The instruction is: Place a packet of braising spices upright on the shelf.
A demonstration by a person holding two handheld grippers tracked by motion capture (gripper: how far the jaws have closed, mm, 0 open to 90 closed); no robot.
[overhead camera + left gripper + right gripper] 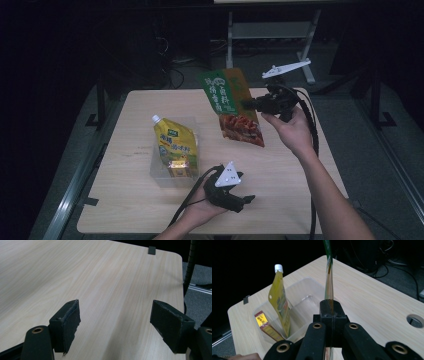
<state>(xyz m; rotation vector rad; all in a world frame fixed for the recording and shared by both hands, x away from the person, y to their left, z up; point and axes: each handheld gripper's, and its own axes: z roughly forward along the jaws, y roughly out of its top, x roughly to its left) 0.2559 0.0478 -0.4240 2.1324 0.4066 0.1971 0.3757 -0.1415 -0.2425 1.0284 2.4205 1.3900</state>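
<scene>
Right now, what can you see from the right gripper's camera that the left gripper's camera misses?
The right gripper view alone shows the right gripper clamped on a green snack bag, and a clear plastic bin holding a yellow spouted pouch and a small yellow-and-red packet. The left gripper view alone shows the left gripper, open over bare wood. Both show the pale wooden table.

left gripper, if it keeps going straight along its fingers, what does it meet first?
Likely nothing but the bare table: the left gripper is open and empty, aimed low across the wood toward the far edge. Depth is hard to judge.
</scene>
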